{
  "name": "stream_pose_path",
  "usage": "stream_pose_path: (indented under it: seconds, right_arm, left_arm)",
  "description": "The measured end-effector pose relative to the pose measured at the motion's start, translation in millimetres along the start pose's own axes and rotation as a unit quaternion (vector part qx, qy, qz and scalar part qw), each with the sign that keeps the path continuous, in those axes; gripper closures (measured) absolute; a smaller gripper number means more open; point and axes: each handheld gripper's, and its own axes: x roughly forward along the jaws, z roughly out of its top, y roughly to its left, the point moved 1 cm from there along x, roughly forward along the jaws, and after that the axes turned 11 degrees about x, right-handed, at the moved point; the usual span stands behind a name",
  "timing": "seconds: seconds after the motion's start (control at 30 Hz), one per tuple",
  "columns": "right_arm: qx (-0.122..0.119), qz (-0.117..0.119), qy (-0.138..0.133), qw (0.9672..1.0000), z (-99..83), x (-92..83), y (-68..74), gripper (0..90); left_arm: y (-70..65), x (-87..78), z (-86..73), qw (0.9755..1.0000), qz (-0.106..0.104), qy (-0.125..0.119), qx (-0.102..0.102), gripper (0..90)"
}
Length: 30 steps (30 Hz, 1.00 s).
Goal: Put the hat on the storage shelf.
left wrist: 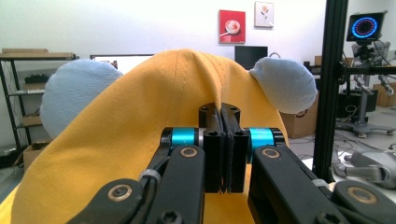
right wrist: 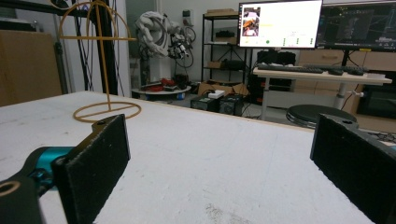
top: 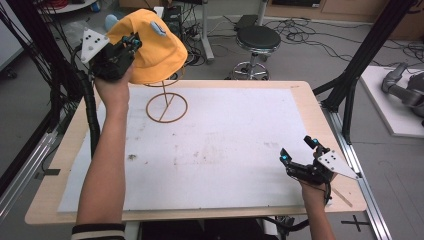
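Observation:
A yellow hat (top: 155,50) with light blue ears (top: 159,28) is held up over the table's far left corner, above a thin gold wire stand (top: 147,107) with a ring base. My left gripper (top: 134,42) is shut on a fold of the hat's cloth. In the left gripper view the jaws (left wrist: 226,154) pinch the yellow fabric (left wrist: 154,107), with one blue ear (left wrist: 74,98) on each side. My right gripper (top: 298,149) rests low over the table's near right corner, open and holding nothing. In the right gripper view (right wrist: 219,149) the stand (right wrist: 103,56) is far off to the left.
A white board (top: 225,140) covers most of the wooden table. Behind the far edge stands a black stool (top: 257,40) among floor cables. Black frame posts (top: 350,85) rise at the right, and a grey robot arm (top: 405,85) lies beyond them.

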Motion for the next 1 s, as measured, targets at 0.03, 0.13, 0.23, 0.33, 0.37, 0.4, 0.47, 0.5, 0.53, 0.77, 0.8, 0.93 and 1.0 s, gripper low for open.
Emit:
stream_pose_path:
  seconds: [0.03, 0.13, 0.23, 0.33, 0.37, 0.4, 0.47, 0.5, 0.53, 0.77, 0.8, 0.93, 1.0]
  right_arm:
    - [-0.002, 0.001, 0.000, 1.0000, 0.1, 0.2, 0.1, 4.3]
    - [-0.002, 0.004, -0.001, 1.0000, -0.1, 1.4, 1.4, 4.3]
    - [-0.002, 0.003, -0.001, 1.0000, -0.2, 1.8, 0.7, 4.3]
    - [0.003, 0.005, 0.002, 1.0000, -0.5, 2.3, 0.6, 4.3]
    - [0.003, 0.005, 0.002, 1.0000, -0.5, 2.3, 0.6, 4.3]
    - [0.002, 0.005, 0.001, 1.0000, -0.7, 3.4, 0.5, 4.3]
    - [0.004, 0.004, 0.002, 1.0000, -0.9, 3.6, 0.7, 4.3]
    - [0.001, 0.006, 0.000, 1.0000, -0.8, 4.0, 0.7, 4.3]
    - [-0.001, 0.004, 0.000, 1.0000, -0.8, 4.1, 0.7, 4.3]
    - [0.003, 0.001, 0.003, 1.0000, -1.1, 4.1, 1.3, 4.3]
    - [0.004, -0.001, 0.004, 1.0000, -1.2, 4.1, 1.4, 4.3]
    - [-0.001, -0.001, 0.003, 1.0000, -1.4, 5.0, 1.4, 4.3]
    - [-0.001, -0.001, 0.003, 1.0000, -1.4, 4.9, 1.6, 4.3]
  left_arm:
    - [0.3, 2.9, -2.5, 1.0000, 0.001, 0.003, -0.001, 88.2]
    - [1.1, 9.9, -11.0, 0.9999, 0.005, 0.008, -0.008, 88.1]
    - [1.7, 15.6, -20.8, 0.9997, 0.007, 0.015, -0.017, 88.2]
    - [-0.2, 20.2, -29.0, 0.9996, 0.007, 0.023, -0.016, 88.1]
    - [-1.0, 21.5, -31.8, 0.9995, 0.007, 0.026, -0.015, 88.1]
    - [-1.7, 22.7, -34.7, 0.9994, 0.008, 0.030, -0.014, 88.1]
    - [-2.0, 25.0, -39.5, 0.9991, 0.010, 0.039, -0.014, 88.2]
    - [-1.6, 26.2, -42.6, 0.9989, 0.012, 0.044, -0.014, 88.1]
    - [-1.4, 26.9, -44.3, 0.9987, 0.014, 0.045, -0.017, 88.1]
    - [-3.5, 32.2, -54.7, 0.9978, 0.009, 0.062, -0.022, 88.0]
    - [-4.3, 32.9, -56.0, 0.9978, 0.007, 0.063, -0.020, 88.0]
    - [-5.9, 34.1, -61.2, 0.9972, 0.007, 0.071, -0.021, 87.8]
    - [-6.5, 34.1, -62.4, 0.9972, 0.007, 0.072, -0.020, 87.4]
